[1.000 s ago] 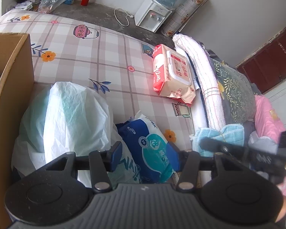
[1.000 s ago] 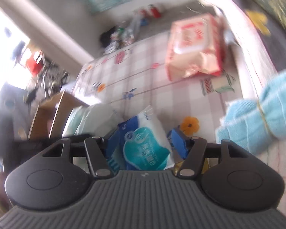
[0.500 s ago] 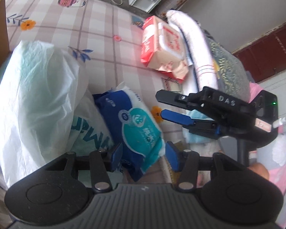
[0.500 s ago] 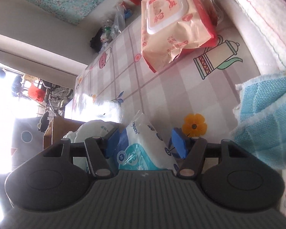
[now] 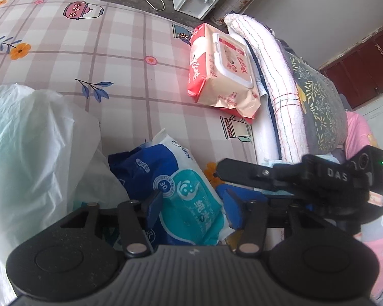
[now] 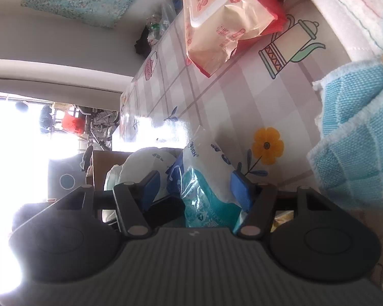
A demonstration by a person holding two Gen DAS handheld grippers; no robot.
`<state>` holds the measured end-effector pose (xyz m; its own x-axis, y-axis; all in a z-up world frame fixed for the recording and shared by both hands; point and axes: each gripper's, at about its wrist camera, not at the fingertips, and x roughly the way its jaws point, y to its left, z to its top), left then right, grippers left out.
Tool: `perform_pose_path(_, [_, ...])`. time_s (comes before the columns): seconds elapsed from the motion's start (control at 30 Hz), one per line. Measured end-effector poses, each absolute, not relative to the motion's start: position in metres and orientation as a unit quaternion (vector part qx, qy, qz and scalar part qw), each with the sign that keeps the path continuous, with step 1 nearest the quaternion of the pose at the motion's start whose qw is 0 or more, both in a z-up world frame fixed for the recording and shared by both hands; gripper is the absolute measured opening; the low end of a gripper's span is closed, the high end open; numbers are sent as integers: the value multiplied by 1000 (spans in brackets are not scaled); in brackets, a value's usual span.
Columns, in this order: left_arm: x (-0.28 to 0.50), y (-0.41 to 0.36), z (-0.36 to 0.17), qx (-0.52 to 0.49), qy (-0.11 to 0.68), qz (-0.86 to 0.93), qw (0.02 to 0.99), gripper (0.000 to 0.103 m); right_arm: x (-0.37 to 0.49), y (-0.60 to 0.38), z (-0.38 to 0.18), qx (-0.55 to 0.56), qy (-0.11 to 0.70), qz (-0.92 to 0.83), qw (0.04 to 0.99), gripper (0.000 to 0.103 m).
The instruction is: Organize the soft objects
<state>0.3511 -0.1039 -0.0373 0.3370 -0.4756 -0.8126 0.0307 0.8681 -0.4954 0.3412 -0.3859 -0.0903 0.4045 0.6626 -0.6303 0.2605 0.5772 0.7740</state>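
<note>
While the blue tissue pack [image 5: 181,193] lay on the bed's checked sheet [image 5: 130,76] beside a white plastic bag [image 5: 30,137], both the left gripper [image 5: 194,204] and right gripper [image 6: 195,187] straddled it, fingers apart. It looked light, squashy and slick (film wrap), best pinched across its middle.

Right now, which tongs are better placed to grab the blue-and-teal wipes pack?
Probably right tongs: open, already straddling the blue-and-teal plastic wipes pack. Left tongs are open above it too, with a looser frame.
</note>
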Motion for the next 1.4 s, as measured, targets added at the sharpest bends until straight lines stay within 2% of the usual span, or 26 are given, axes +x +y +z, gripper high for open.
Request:
perform_pose_path(0.23, [342, -96, -37, -168, 566, -125, 798, 53, 347, -380, -95, 416, 533, 132, 725, 62])
perform_pose_path(0.4, [351, -93, -45, -189, 586, -101, 781, 53, 355, -366, -101, 397, 547, 136, 725, 62])
perform_pose_path(0.57, [361, -102, -51, -189, 591, -104, 777, 59, 350, -371, -99, 396, 546, 136, 725, 62])
perform_pose_path(0.97, [363, -124, -50, -181, 564, -170, 788, 62, 332, -402, -85, 417, 518, 104, 740, 61])
perform_pose_path(1.17, [354, -128, -40, -94, 561, -162, 807, 65, 335, -393, -84, 383, 531, 94, 750, 61])
perform_pose_path(1.4, [355, -149, -54, -55, 586, -188, 786, 71, 342, -372, -95, 339, 565, 99, 746, 59])
